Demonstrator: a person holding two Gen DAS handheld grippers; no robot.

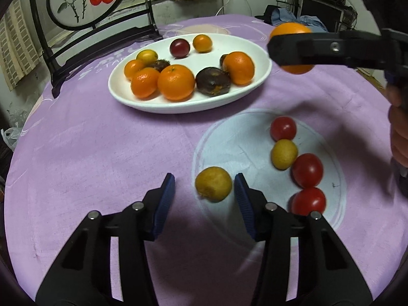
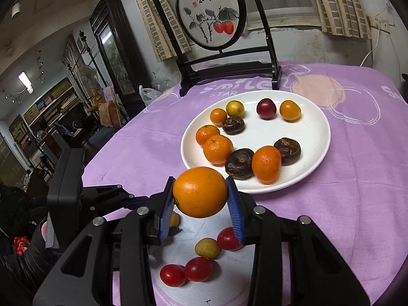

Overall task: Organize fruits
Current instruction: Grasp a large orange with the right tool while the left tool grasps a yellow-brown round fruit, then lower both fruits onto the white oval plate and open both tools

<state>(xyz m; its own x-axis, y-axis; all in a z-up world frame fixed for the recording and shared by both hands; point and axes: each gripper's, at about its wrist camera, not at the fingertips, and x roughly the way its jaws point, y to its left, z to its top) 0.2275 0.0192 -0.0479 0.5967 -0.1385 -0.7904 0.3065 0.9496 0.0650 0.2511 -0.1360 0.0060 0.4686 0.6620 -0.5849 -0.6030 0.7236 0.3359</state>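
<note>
My right gripper (image 2: 201, 200) is shut on a large orange (image 2: 200, 191) and holds it above the cloth, near the white plate (image 2: 316, 158). It also shows in the left wrist view (image 1: 290, 51), with the orange (image 1: 290, 29) behind its finger. The plate (image 1: 252, 86) holds several oranges, dark brown fruits, a plum and small yellow fruits. My left gripper (image 1: 204, 193) is open over the cloth, a yellow fruit (image 1: 213, 184) just inside its right finger. Three red tomatoes (image 1: 307, 170) and another yellow fruit (image 1: 283, 154) lie loose on a pale circle to the right.
A black-framed round painting stand (image 2: 211, 12) stands at the table's far edge behind the plate. The purple cloth (image 1: 102, 153) covers the round table. Room furniture lies beyond the left edge in the right wrist view.
</note>
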